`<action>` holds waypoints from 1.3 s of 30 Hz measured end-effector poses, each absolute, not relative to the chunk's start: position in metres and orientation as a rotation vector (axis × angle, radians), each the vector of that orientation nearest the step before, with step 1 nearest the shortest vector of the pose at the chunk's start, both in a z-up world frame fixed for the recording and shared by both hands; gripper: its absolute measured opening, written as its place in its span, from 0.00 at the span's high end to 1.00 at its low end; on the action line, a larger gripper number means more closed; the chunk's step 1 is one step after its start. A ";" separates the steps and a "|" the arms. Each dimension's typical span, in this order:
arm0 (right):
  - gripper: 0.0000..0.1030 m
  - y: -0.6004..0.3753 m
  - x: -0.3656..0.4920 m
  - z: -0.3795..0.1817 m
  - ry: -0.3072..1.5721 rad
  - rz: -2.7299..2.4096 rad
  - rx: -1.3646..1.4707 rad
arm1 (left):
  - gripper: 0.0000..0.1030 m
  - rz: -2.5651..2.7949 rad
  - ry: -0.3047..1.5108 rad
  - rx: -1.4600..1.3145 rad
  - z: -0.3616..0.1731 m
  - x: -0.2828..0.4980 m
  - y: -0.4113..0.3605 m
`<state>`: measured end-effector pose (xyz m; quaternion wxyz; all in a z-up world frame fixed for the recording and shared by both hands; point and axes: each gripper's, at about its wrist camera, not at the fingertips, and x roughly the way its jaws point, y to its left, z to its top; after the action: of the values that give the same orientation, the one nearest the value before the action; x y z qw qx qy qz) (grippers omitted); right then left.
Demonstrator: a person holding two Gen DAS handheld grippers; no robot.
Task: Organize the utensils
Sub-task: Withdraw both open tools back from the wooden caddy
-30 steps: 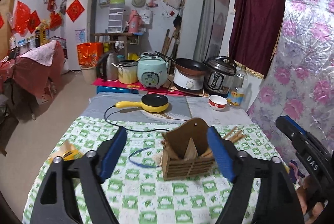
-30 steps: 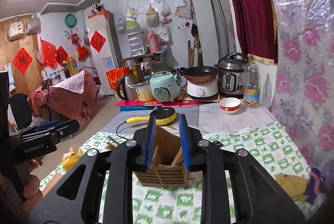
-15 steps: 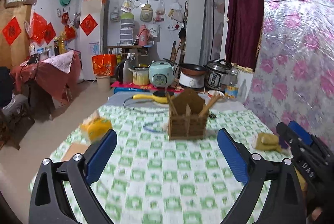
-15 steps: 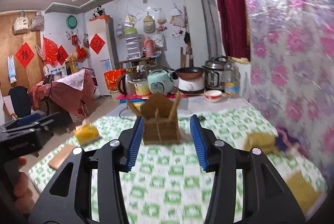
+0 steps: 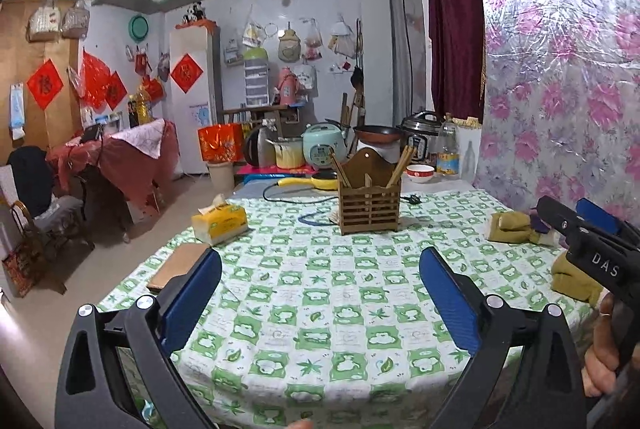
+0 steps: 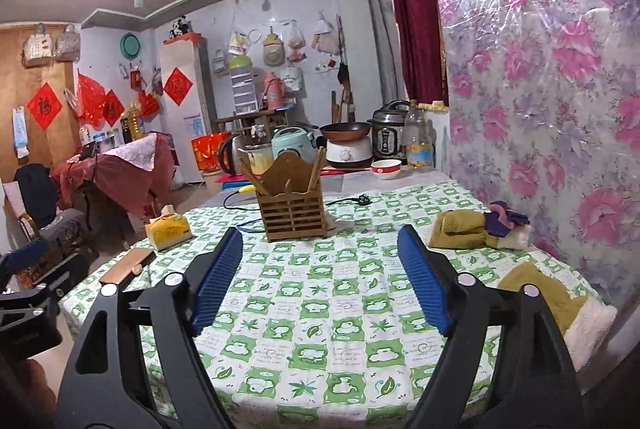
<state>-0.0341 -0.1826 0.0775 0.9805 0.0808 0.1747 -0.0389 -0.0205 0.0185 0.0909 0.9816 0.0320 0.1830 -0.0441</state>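
Tablecloth [image 5: 320, 309]: slatted holder [image 5: 368, 213] (chopsticks [image 5: 401, 163] inside)

A slatted brown wooden utensil holder [image 5: 368, 207] holds matt wooden chopsticks [image 5: 401, 165]. The worktop's green-and-white checked cloth [image 6: 320, 309] looks smooth; the folded mustard towels [image 6: 460, 229] look soft; the yellow tissue pack [image 5: 219, 223] looks glossy.

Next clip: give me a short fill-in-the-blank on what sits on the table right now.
1. The wooden utensil holder stands on a green-and-white ____ tablecloth.
2. The chopsticks lean ____ the holder.
3. The tissue pack is coloured ____.
4. Neither the left gripper nor the right gripper holds ____.

Missing words: checked; inside; yellow; anything
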 end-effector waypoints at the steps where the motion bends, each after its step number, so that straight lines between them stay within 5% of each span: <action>1: 0.21 -0.181 -0.033 0.076 0.357 -0.081 0.161 | 0.06 -0.081 0.362 0.070 0.090 -0.021 0.019; 39: 0.12 -0.155 -0.011 0.042 0.451 -0.091 0.075 | 0.06 -0.065 0.452 0.048 0.054 0.007 0.028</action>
<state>-0.0105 -0.1547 0.0424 0.9730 0.0374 0.2233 -0.0451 0.0071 0.0279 0.0539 0.9738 0.0239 0.2239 -0.0321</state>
